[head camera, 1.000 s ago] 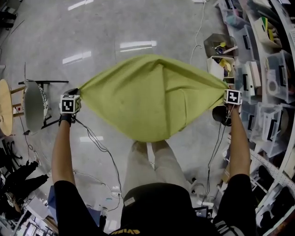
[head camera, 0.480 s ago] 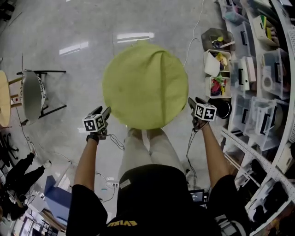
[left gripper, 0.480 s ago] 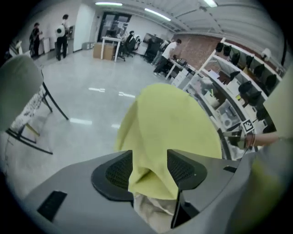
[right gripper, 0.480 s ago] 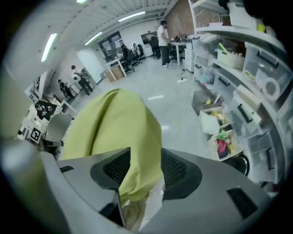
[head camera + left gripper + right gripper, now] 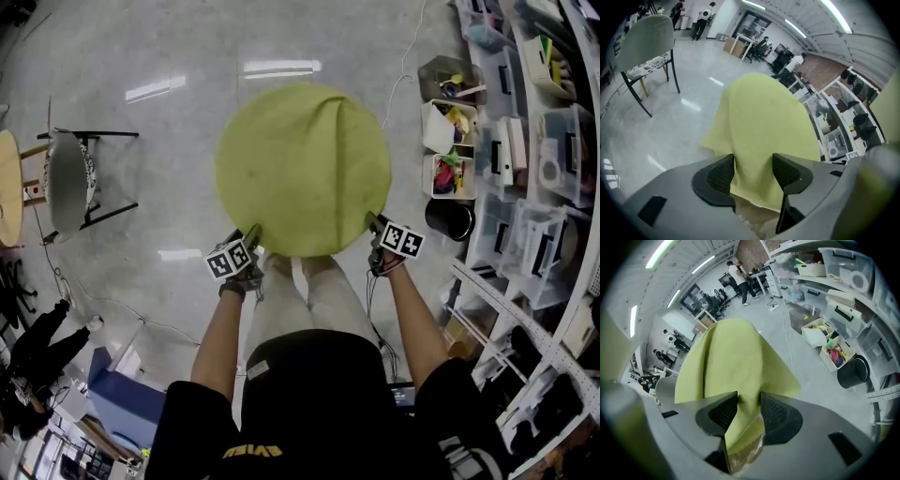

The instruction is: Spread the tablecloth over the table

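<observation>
While the yellow-green tablecloth [image 5: 300, 169] lies as a full round disc over the surface beneath it, hiding that surface completely, both grippers sit at its near rim. In the head view the left gripper [image 5: 251, 234] is at the cloth's 7 o'clock and the right gripper [image 5: 373, 222] at about 4 o'clock, each pointing down toward the hem. The left gripper view shows the cloth [image 5: 764, 122] draped over the edge and hanging between the left gripper's [image 5: 752, 171] jaws, which stand wide apart and are opening, the pads not pressing on the fabric. The right gripper view shows a fold of the cloth [image 5: 731, 357] running down between the right gripper's [image 5: 749, 408] jaws, which are closer together and closing, though the pads do not yet pinch it. A soft crease runs across the top of the cloth from about 1 o'clock toward 5 o'clock. A chair [image 5: 70, 183] stands well apart at the cloth's 9 o'clock, open bins [image 5: 448, 127] of coloured items sit at 3 o'clock, and a black bucket [image 5: 450, 218] stands just beyond the right gripper. Shelves [image 5: 553, 141] with clear boxes line the far side at 3 o'clock.
</observation>
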`<state>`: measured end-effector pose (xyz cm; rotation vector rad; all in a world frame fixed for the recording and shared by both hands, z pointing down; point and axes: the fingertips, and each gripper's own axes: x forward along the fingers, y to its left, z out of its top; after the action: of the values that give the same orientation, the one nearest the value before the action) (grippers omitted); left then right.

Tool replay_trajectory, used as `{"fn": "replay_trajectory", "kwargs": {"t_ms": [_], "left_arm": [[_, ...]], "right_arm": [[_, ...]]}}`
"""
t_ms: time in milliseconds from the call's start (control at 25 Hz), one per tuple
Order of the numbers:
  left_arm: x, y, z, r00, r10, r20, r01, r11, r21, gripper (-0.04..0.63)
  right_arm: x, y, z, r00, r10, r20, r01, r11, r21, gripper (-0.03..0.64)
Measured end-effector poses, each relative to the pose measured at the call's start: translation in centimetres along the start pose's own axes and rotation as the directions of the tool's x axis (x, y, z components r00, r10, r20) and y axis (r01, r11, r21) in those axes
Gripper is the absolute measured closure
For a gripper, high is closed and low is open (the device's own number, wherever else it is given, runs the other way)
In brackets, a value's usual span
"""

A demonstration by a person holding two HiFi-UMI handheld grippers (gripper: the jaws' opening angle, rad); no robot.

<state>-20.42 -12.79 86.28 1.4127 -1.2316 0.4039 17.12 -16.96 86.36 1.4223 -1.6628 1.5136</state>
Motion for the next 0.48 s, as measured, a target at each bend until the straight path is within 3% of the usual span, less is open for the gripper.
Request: {"fn": "replay_trajectory", "kwargs": {"t_ms": [280,480], "left_arm": [[-0.5,0.3,0.0,1.0,-0.004,-0.001,0.004,1.0,-0.006,0.37],[-1.5,1.2,0.3,1.0,-0.006,-0.006,0.006,1.0,-0.018,0.446]], "right_arm": [[-0.3,-0.3,-0.2,1.0,0.01,0.004,-0.01,0.999,0.032,0.503],[-1.4,-0.9,-0.5,1.0,0.002,-0.001,-0.002,1.0,0.017,0.614]]}}
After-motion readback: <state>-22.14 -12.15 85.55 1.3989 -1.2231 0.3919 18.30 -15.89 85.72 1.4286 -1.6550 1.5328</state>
